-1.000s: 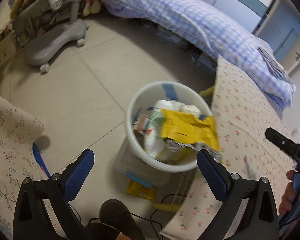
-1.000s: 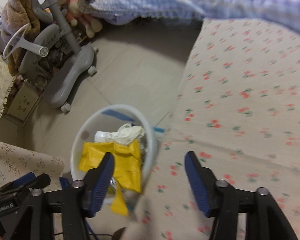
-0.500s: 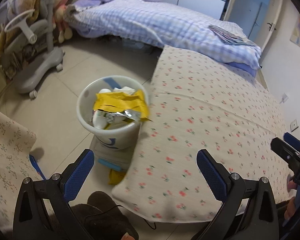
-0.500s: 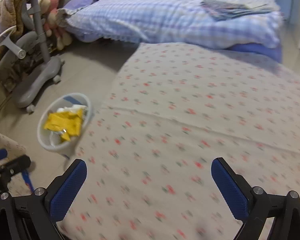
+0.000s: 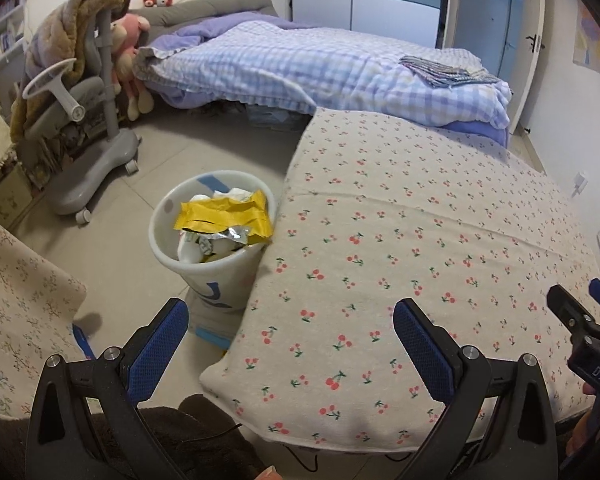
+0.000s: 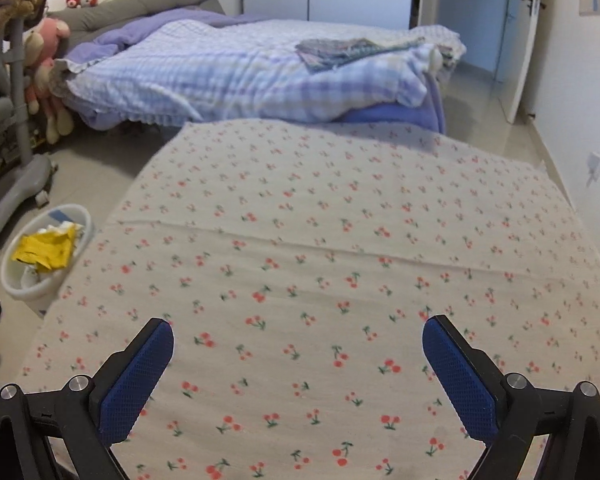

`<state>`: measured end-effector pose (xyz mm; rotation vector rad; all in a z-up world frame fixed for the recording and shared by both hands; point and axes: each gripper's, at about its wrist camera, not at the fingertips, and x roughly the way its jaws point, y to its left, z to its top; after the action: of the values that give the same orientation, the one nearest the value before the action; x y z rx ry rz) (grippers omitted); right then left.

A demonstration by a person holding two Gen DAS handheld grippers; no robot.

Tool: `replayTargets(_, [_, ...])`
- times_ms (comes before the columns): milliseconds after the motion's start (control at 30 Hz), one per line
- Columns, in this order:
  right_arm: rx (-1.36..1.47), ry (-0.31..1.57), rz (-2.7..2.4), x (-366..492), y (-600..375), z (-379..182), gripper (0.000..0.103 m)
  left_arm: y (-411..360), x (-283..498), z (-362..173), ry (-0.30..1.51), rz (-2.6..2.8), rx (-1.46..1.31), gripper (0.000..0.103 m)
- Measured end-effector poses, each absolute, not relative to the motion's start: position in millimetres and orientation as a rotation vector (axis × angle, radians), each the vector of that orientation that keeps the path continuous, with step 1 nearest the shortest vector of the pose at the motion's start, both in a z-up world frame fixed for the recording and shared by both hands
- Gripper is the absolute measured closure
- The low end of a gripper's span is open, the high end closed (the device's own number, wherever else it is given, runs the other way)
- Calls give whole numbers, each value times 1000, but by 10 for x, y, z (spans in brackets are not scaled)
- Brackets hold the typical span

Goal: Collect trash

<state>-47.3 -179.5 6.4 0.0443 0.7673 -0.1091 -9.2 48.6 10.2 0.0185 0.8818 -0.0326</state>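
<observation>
The yellow wrapper tops the white trash bin on the floor, beside the cherry-print mattress; it looks light, crinkly, best pinched at an edge. Left gripper and right gripper gape wide, empty. Deeper bin contents are hidden.

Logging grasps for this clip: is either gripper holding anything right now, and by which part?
Nothing is held. The left gripper and right gripper both stand open and empty above the cherry-print cloth.
</observation>
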Motion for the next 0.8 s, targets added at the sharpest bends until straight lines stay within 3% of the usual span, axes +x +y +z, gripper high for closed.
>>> replayTargets(800, [78, 766, -111, -494, -1855, 39, 1, 408, -120, 86, 882, -43, 11, 0])
